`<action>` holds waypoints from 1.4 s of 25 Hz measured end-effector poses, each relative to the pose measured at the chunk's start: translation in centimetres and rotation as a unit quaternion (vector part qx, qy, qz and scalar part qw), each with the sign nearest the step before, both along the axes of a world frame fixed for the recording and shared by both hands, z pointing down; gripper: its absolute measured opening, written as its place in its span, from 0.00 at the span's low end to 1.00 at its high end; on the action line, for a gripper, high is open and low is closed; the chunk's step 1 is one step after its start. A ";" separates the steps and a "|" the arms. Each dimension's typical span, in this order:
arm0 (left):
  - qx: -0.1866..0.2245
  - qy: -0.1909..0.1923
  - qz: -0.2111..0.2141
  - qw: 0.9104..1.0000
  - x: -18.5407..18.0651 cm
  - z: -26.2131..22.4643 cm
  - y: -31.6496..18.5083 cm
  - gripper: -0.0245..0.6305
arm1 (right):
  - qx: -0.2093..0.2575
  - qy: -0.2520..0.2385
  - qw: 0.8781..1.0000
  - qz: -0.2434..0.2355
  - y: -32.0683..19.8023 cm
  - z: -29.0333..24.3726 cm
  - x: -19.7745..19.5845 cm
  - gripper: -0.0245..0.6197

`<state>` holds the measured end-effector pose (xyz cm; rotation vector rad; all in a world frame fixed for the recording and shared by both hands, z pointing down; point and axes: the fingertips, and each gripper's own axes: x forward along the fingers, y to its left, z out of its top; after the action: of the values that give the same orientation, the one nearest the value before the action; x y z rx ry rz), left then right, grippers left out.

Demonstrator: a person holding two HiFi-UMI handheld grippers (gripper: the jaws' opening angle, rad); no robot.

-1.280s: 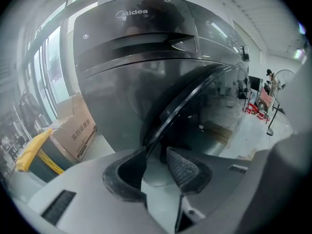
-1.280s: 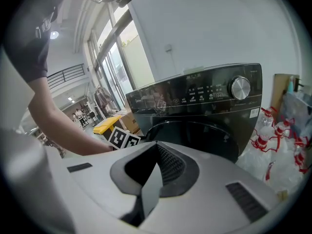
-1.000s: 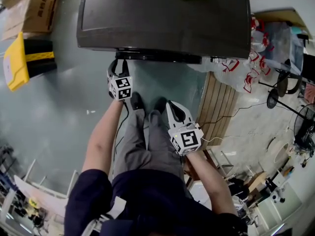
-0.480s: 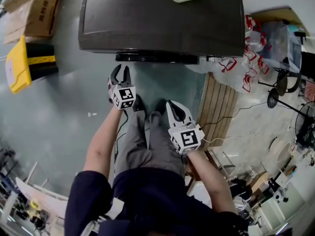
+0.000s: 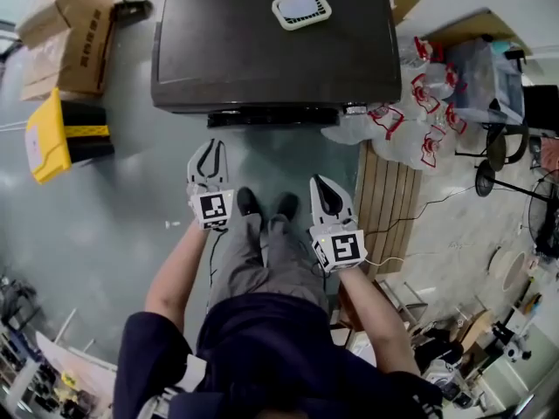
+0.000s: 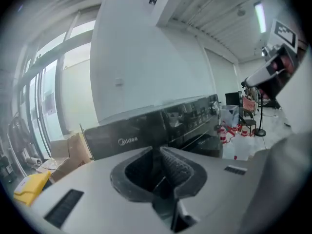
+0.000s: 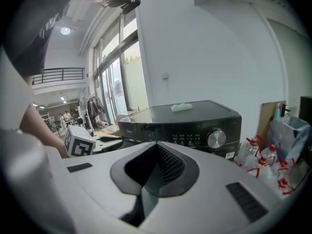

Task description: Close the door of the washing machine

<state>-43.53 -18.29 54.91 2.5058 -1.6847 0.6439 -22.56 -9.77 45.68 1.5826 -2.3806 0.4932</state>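
Observation:
The dark washing machine fills the top of the head view, and its door rim shows as a dark strip lying close along the front. My left gripper hangs in the air a short way in front of the machine. Its jaws have just been closing and now meet at the tips with nothing between them. My right gripper floats level with it, to the right, also shut and empty. From the left gripper view and the right gripper view the machine stands ahead, untouched.
A white holder lies on the machine's top. Cardboard boxes and a yellow-black item sit at the left. Clear bags with red print, a slatted wooden board and a fan stand crowd the right. The person's shoes stand between the grippers.
Both grippers have risen and drawn back from the machine's front. The left gripper's jaws, open half a second ago, have come together. The right jaws stay closed.

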 end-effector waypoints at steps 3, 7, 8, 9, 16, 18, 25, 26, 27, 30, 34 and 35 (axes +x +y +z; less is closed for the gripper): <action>0.040 0.024 0.006 0.999 0.3 -4.1 0.7 0.12 | 0.028 0.002 1.000 0.004 -0.1 -2.8 1.4 0.07; 0.073 0.065 0.008 0.995 0.4 -10.0 1.9 0.10 | 0.060 -0.007 0.998 0.017 0.3 -6.6 3.0 0.07; 0.082 0.071 0.009 0.994 0.5 -11.5 2.2 0.10 | 0.067 -0.006 0.998 0.017 0.4 -7.4 3.3 0.07; 0.089 0.075 0.012 0.993 0.5 -12.8 2.4 0.10 | 0.072 -0.005 0.997 0.015 0.6 -8.2 3.6 0.07; 0.127 0.096 0.013 0.987 0.0 -19.8 3.5 0.08 | 0.105 -0.009 0.994 0.022 1.1 -12.7 4.8 0.07; 0.137 0.100 0.012 0.985 -0.2 -21.4 3.7 0.08 | 0.111 -0.011 0.993 0.024 1.2 -13.8 5.2 0.07; 0.173 0.108 0.016 0.979 -0.7 -26.9 4.4 0.07 | 0.138 -0.017 0.990 0.031 1.1 -17.3 6.5 0.07; 0.175 0.109 0.014 0.978 -0.9 -27.5 4.5 0.07 | 0.141 -0.015 0.989 0.031 1.1 -17.8 6.5 0.07; 0.177 0.109 0.012 0.978 -1.0 -28.0 4.6 0.07 | 0.145 -0.011 0.989 0.031 1.1 -18.2 6.5 0.07; 0.190 0.110 0.010 0.975 -1.2 -29.6 4.8 0.07 | 0.155 0.013 0.987 0.038 1.1 -19.6 7.0 0.07; 0.201 0.116 0.007 0.973 -1.7 -31.5 5.1 0.07 | 0.179 0.044 0.981 0.057 1.3 -21.5 8.0 0.07; 0.202 0.117 0.006 0.972 -1.8 -31.9 5.2 0.07 | 0.184 0.048 0.980 0.061 1.4 -21.9 8.2 0.07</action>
<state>-45.34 -13.10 23.05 2.7147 -1.8631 -0.0077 -14.32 -8.33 23.75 1.8619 -2.4127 -0.0099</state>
